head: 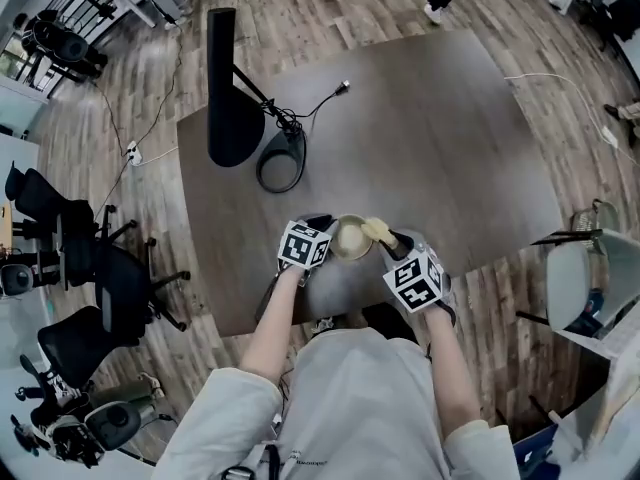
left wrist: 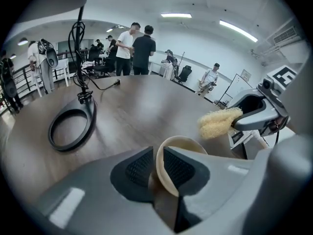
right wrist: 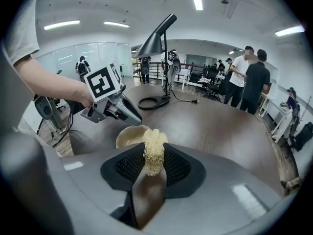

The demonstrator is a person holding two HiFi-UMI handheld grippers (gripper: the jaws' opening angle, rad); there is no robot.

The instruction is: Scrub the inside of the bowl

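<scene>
While the bowl point(head: 350, 238) is clamped by its rim in the left gripper point(left wrist: 157, 166) near the table's point(head: 450, 148) front edge, a scrubber point(right wrist: 154, 141) pinched in the right gripper point(right wrist: 153, 166) is held at the rim, scrubbing seemingly still undone.

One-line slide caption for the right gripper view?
Right gripper pinches a fibrous scrubber close to the bowl, held at its rim by the left gripper.

Cream bowl point(head: 350, 239); straw-yellow scrubber point(head: 377, 230); dark brown table point(head: 430, 138).
</scene>
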